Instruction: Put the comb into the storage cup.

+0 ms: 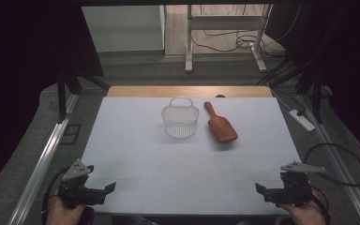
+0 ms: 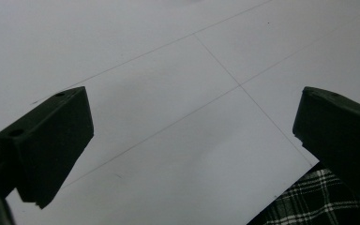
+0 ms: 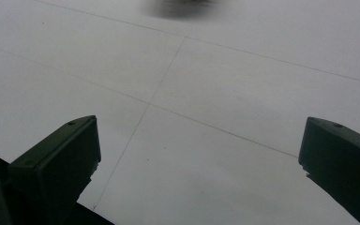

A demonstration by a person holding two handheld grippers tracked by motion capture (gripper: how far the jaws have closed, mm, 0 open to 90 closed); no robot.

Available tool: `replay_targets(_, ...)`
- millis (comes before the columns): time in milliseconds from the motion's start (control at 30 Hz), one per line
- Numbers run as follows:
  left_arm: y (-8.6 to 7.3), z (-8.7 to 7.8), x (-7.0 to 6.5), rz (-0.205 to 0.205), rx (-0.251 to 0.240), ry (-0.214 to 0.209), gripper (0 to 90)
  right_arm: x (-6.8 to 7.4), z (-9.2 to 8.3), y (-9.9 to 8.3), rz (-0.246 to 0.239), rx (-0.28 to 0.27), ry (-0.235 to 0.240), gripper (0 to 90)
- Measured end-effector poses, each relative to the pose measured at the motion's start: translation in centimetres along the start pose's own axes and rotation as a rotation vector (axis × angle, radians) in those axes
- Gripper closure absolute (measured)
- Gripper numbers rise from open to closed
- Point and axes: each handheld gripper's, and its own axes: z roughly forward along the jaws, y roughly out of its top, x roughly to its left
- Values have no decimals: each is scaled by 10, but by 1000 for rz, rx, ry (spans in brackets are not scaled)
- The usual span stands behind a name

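White wire mesh basket (image 1: 180, 121) and brown wooden paddle brush (image 1: 220, 124) sit side by side, well ahead of both grippers, nothing between. Brush's long axis runs handle-far, head-near, slanting right. Left gripper (image 1: 104, 190) and right gripper (image 1: 263, 191) released, empty, at white table's (image 1: 136, 154) near edge. Left gripper view adds plaid cloth (image 2: 318, 201).

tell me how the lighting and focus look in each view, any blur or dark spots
High view: the white table is evenly lit, its surroundings fall into near black, and the wire basket and wooden paddle are soft but readable. Left gripper view: dim, flat light, the near claw dark and slightly soft. Right gripper view: a blurred dark smudge at the top edge, too smeared to identify.
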Motion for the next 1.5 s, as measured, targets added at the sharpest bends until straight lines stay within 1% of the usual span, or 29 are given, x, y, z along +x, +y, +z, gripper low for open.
replay_targets(300, 0, 1, 0, 3, 10, -8, 0, 3, 1, 1, -21, 13, -11, 0)
replay_targets(500, 0, 1, 1, 0, 7, -16, 0, 5, 2, 1, -37, 20, -24, 0)
replay_targets(800, 0, 1, 2, -2, 0, -27, 0, 6, 2, 1, -48, 23, -25, 0)
replay_targets(933, 0, 1, 1, 8, 2, -25, 0, 6, 2, 1, -52, 23, -22, 0)
replay_targets(1200, 0, 1, 1, 5, 4, -28, 0, 8, 3, 2, -74, 29, -10, 0)
replay_targets(1333, 0, 1, 1, 12, 6, -26, 0, 9, 3, 3, -77, 23, 1, 0)
replay_targets(1500, 0, 1, 1, 9, 6, -27, 0, 8, 3, 6, -86, 18, 12, 0)
